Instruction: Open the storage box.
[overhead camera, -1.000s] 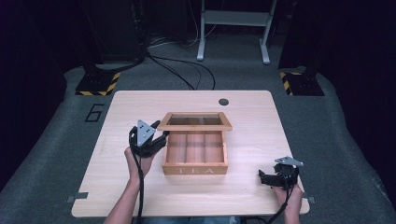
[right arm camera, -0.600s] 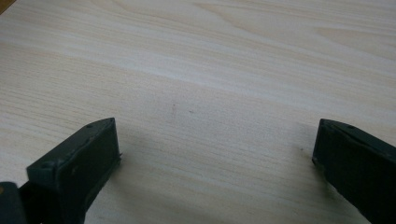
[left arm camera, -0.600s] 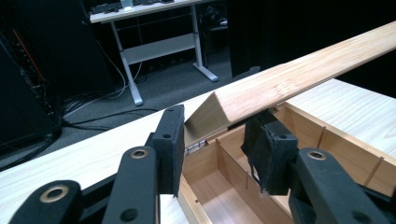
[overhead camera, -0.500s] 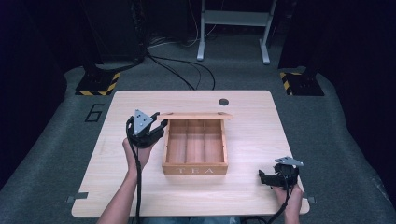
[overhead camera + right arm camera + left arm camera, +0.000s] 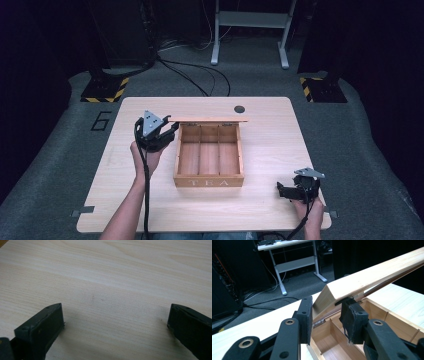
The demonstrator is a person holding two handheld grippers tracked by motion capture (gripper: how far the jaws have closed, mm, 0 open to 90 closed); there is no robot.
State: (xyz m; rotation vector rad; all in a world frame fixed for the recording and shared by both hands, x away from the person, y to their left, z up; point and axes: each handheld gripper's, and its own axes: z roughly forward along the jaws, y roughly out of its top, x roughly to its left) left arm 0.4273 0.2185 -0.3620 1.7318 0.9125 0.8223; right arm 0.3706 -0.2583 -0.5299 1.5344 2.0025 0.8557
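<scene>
- Left claw (image 5: 171,131) sits at about nine o'clock of the tea box (image 5: 209,159), its jaws having just closed on the left corner of the raised lid (image 5: 207,120); in the left gripper view the pads (image 5: 305,319) pinch that corner of the lid (image 5: 362,282).
- Tea box stands near the middle of the desk (image 5: 270,140), its three wooden compartments open to view, the lid tilted up on hinges along the twelve o'clock edge.
- Right claw (image 5: 280,190) rests at roughly four o'clock of the box, well apart from it, jaws spread wide over bare desk (image 5: 112,285), gripping nothing.
</scene>
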